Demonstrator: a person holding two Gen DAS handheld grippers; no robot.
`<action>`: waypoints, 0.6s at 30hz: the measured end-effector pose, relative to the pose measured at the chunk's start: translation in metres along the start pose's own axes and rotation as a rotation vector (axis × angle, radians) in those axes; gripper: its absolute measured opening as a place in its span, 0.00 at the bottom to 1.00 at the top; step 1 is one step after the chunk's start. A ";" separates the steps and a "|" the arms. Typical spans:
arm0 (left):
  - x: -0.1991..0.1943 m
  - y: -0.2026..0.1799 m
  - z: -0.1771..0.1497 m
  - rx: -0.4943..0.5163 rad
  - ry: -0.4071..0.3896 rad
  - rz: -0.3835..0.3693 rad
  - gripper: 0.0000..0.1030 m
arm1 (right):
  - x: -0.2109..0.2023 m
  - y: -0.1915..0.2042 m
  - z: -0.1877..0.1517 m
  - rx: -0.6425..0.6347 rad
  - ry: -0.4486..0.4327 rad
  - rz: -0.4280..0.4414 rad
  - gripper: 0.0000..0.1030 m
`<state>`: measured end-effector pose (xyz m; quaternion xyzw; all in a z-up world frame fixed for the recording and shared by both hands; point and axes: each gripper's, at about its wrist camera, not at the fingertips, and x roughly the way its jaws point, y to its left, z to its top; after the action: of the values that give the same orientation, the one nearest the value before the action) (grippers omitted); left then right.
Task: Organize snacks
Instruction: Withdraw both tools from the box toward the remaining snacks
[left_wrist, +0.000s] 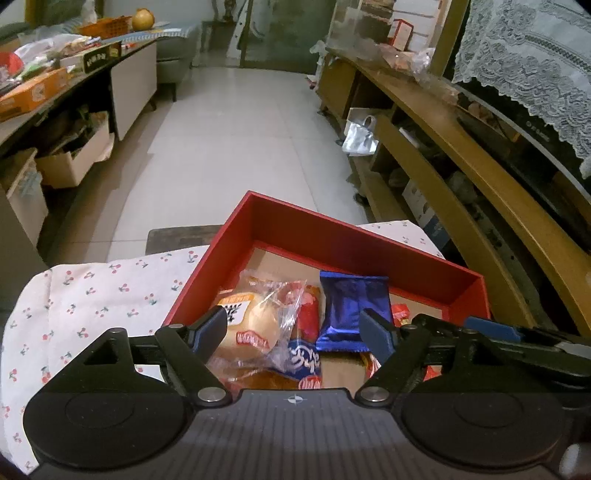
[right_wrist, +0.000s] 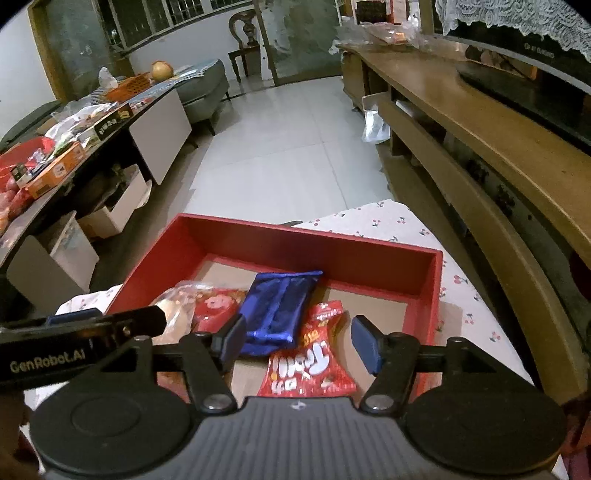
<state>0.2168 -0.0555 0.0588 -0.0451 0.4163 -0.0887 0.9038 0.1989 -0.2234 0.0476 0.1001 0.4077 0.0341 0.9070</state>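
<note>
A red box (left_wrist: 354, 243) (right_wrist: 314, 243) sits on a cherry-print cloth (left_wrist: 92, 291) (right_wrist: 391, 221). Inside lie a wrapped bun (left_wrist: 255, 325), a blue foil packet (left_wrist: 352, 306) (right_wrist: 280, 306), a red snack bag (right_wrist: 314, 365) and a red-and-clear packet (right_wrist: 218, 306). My left gripper (left_wrist: 295, 332) is open and empty, hovering over the bun and the blue packet. My right gripper (right_wrist: 299, 341) is open and empty above the blue packet and red bag. Each gripper shows at the edge of the other's view.
A wooden TV stand (left_wrist: 461, 147) (right_wrist: 480, 122) runs along the right. A low table (left_wrist: 44, 85) (right_wrist: 55, 162) cluttered with boxes and snacks stands at the left, with cartons under it. Tiled floor (left_wrist: 240, 147) lies beyond the box.
</note>
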 end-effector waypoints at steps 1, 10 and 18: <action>-0.003 0.000 -0.002 0.006 0.001 0.000 0.81 | -0.003 0.001 -0.003 -0.005 0.000 0.002 0.73; -0.027 0.008 -0.023 0.002 0.024 -0.034 0.82 | -0.041 -0.016 -0.036 -0.023 0.024 -0.033 0.74; -0.035 -0.006 -0.042 0.048 0.056 -0.086 0.82 | -0.059 -0.038 -0.075 -0.003 0.109 -0.080 0.81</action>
<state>0.1622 -0.0550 0.0583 -0.0385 0.4370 -0.1386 0.8879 0.1025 -0.2578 0.0344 0.0801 0.4600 0.0038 0.8843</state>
